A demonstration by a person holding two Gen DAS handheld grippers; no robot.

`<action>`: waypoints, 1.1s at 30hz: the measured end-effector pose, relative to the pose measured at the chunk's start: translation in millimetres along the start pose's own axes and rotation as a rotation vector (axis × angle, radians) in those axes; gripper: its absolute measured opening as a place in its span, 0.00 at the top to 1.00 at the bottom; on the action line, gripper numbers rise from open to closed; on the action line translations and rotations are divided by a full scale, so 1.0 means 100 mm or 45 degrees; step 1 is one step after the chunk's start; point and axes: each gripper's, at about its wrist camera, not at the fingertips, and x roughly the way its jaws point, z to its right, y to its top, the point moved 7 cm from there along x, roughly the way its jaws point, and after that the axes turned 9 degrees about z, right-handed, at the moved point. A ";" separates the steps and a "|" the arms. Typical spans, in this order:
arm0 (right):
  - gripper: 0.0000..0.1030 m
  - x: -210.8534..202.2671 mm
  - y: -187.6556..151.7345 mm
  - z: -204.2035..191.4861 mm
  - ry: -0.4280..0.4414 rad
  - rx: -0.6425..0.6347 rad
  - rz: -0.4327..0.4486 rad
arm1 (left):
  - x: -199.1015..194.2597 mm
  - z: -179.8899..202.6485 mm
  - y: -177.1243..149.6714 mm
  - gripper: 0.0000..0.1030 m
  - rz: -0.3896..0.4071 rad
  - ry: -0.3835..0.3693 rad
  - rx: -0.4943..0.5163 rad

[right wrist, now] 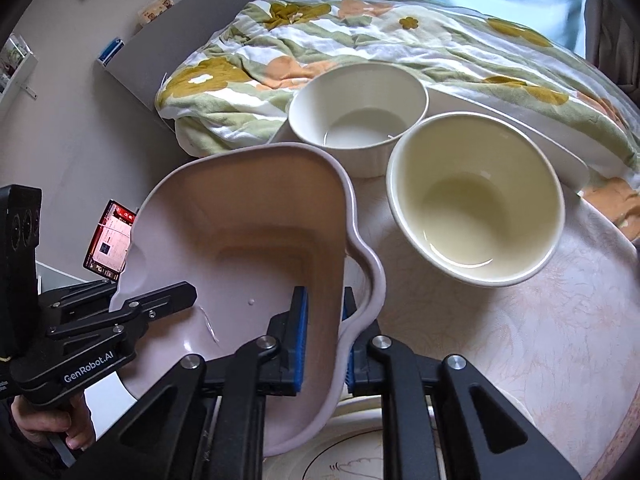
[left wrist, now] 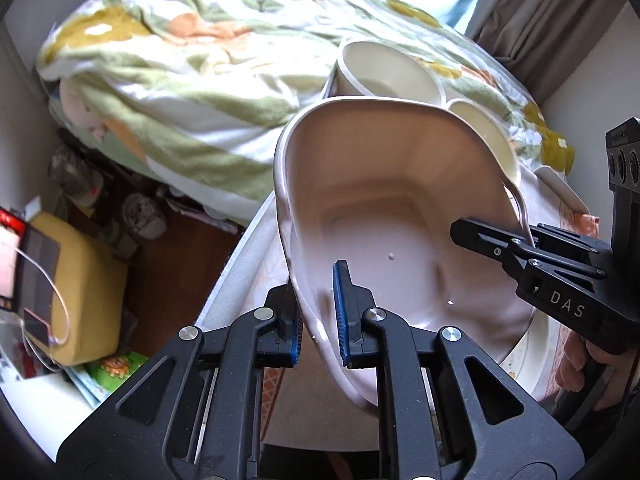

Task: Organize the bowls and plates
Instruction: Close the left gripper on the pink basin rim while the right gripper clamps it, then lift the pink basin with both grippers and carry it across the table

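pink handled dish (right wrist: 240, 232) raised tilted over the table (right wrist: 520, 340); left gripper (left wrist: 318, 316) and right gripper (right wrist: 326, 336) each clamp opposite rims. looks rigid, glazed, slippery, breakable; rim holds suit it.

Each camera sits just behind its own gripper's fingers and looks steeply down along them, very close to the table. The left wrist view faces the pink dish (left wrist: 392, 216) from its left rim, the right wrist view from its right rim. Both share that dish, two cream bowls (right wrist: 476, 200) beyond it and the floral blanket (right wrist: 320, 36) behind.
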 end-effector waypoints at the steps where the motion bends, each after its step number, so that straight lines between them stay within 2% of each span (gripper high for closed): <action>1: 0.86 -0.10 0.00 0.01 -0.001 0.008 0.021 | -0.07 0.07 0.03 0.89 0.014 -0.001 0.016; 6: 0.86 -0.75 -0.07 0.16 -0.014 0.051 0.154 | -0.42 0.51 0.07 0.89 0.073 -0.026 0.098; 10: 0.86 -1.26 -0.22 0.35 -0.063 0.083 0.216 | -0.63 1.05 0.00 0.89 0.107 -0.079 0.173; 15: 0.86 -1.89 -0.58 0.74 -0.165 0.158 0.278 | -0.78 1.90 -0.26 0.89 0.110 -0.166 0.296; 21: 0.86 -2.48 -1.14 1.32 -0.301 0.272 0.327 | -0.76 2.88 -0.76 0.89 0.066 -0.271 0.440; 28: 0.87 -2.70 -1.72 1.99 -0.454 0.393 0.312 | -0.34 3.71 -1.39 0.89 -0.062 -0.354 0.555; 33: 0.87 -2.49 -2.03 2.44 -0.478 0.481 0.266 | 0.12 3.92 -1.74 0.89 -0.158 -0.340 0.603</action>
